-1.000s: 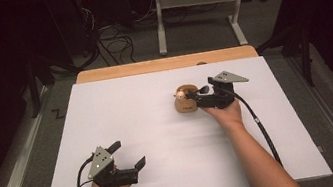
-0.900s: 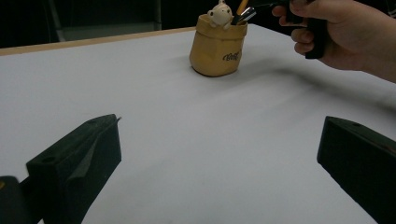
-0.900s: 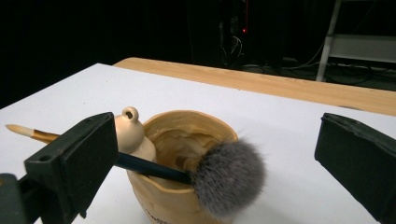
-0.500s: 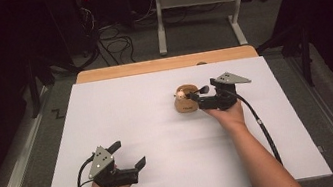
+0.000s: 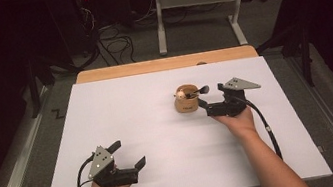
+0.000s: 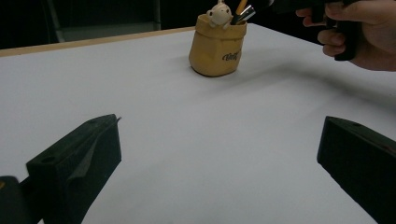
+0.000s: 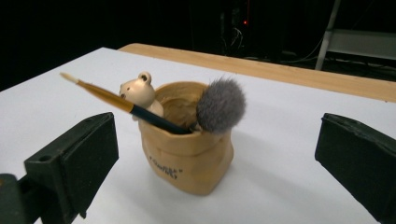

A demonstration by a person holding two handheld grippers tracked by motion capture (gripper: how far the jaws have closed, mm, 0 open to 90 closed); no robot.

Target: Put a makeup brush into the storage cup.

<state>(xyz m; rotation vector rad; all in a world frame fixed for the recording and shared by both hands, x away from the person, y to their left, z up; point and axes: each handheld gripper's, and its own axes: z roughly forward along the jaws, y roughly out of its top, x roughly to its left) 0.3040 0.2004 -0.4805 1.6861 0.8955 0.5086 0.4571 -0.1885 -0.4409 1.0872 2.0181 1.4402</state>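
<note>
A tan bag-shaped pot [image 5: 187,102] with a small bear figure [image 7: 138,91] on its rim stands on the white table, right of centre. A fluffy grey brush [image 7: 221,105] and a thin brush with a yellow and dark handle [image 7: 116,103] lean inside it. My right gripper [image 5: 207,108] is just to the right of the pot, open, with its jaws pointing at it and nothing between them. My left gripper [image 5: 128,154] rests near the front left edge, open and empty. The left gripper view shows the pot [image 6: 217,46] farther off.
The white tabletop [image 5: 121,110] has a wooden strip [image 5: 165,64] along its far edge. A desk frame and cables stand on the floor beyond it. The person's right hand [image 6: 359,32] appears at the upper right of the left gripper view.
My right gripper has drawn back a little from the pot, toward the near side. The left gripper has stayed put.
</note>
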